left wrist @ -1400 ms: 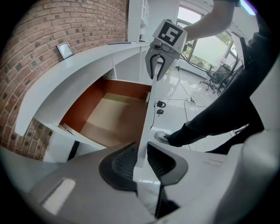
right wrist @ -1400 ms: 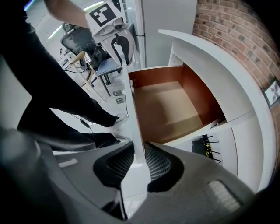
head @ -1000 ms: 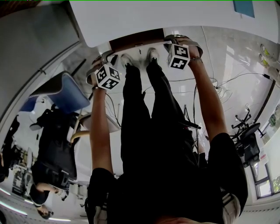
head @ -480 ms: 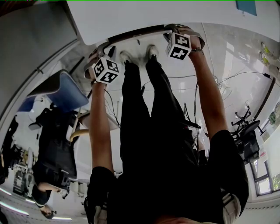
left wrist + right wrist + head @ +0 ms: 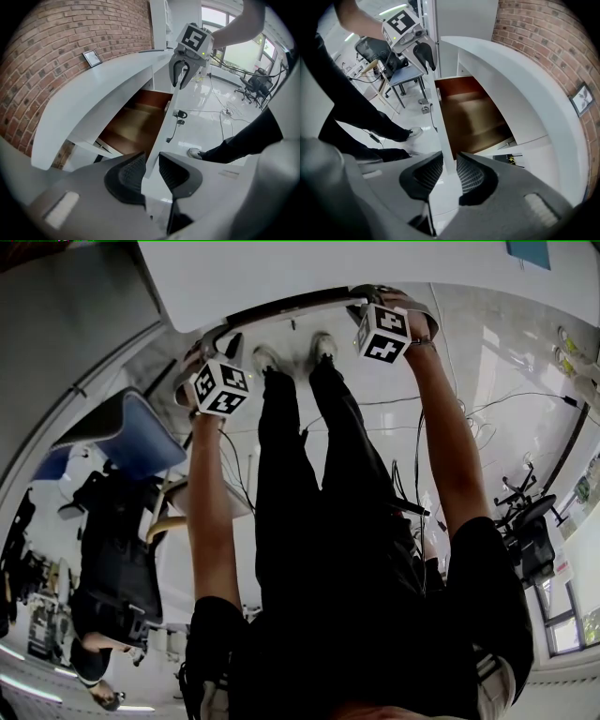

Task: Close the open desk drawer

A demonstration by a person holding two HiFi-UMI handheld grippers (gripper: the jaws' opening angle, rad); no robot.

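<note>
Left gripper (image 5: 151, 160): its jaws straddle the top edge of the front (image 5: 160, 129), one pad on each face and apparently pressing.

Right gripper (image 5: 450, 161): its jaws sit over the same edge further along. They have just been opening, and a thin dark gap shows beside the inner pad, so the front stands between them slackly rather than pinched. Each gripper is visible from the other's view, one toward each end of the front.

Drawer (image 5: 473, 117): it is under the white desk (image 5: 103, 84) and still part-way out. Its brown floor shows behind the front, blurred, with nothing visible in it. From the head view only a narrow dark strip remains at the desk's edge, so it is judged nearly home.

Handling (judged): the front is a stiff, smooth painted board that will not flex but gives the pads little friction. An apparently empty drawer on runners should be light and roll easily. The hold is best on the top edge near both ends, or flat against the outer face. The push should be even so the drawer does not skew. The inner jaws lie inside the drawer and could be trapped under the desk unless lifted clear before the last of the travel.

Beyond: a glossy floor (image 5: 211, 122) and a brick wall (image 5: 70, 37).
</note>
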